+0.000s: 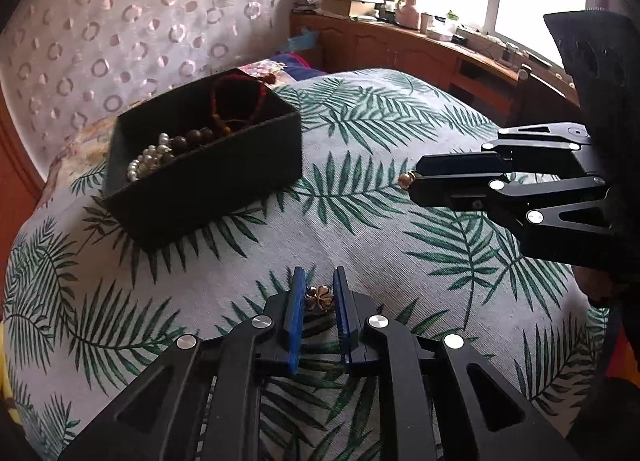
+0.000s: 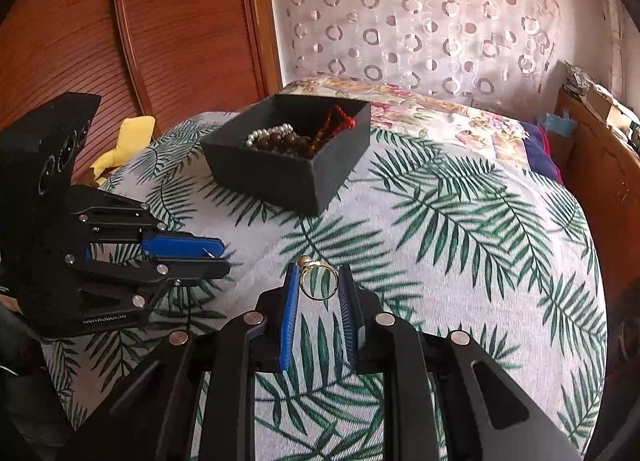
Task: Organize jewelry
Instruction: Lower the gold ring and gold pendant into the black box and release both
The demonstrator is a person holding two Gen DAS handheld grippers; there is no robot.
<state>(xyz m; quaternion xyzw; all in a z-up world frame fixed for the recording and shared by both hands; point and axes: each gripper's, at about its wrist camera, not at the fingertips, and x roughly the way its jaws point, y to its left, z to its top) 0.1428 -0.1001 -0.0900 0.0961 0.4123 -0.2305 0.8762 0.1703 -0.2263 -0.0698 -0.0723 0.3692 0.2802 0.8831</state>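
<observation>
Left to right, left wrist view: a black box [image 1: 200,165] sits on the leaf-print bedspread [image 1: 360,229] and already contains a pearl strand [image 1: 154,159], dark wooden beads [image 1: 196,137] and a red cord [image 1: 240,97]. At centre foreground, the left hand-held gripper [image 1: 319,293] is closed to a narrow gap around a small flower-shaped earring [image 1: 319,297]; the piece lies between the blue pads [image 1: 295,301], appearing to touch both, although firm contact cannot be confirmed. At right, the right hand-held gripper [image 1: 412,179] is held above the bedspread, well apart from the box, with a small gold bead [image 1: 405,180] protruding at its tips.

Right wrist view: the right hand-held gripper [image 2: 319,281] is nearly closed on a gold ring [image 2: 319,281], whose band stands upright between the ribbed pads.

Risks, as judged: both pieces are small, hard and held only near the fingertips. A loose grip on the earring could let it pivot or drop into the soft fabric, where the busy pattern would hide it. The ring, pinched across its band, could spring out if tilted during transfer. Either piece could miss the box if released over its rim
</observation>
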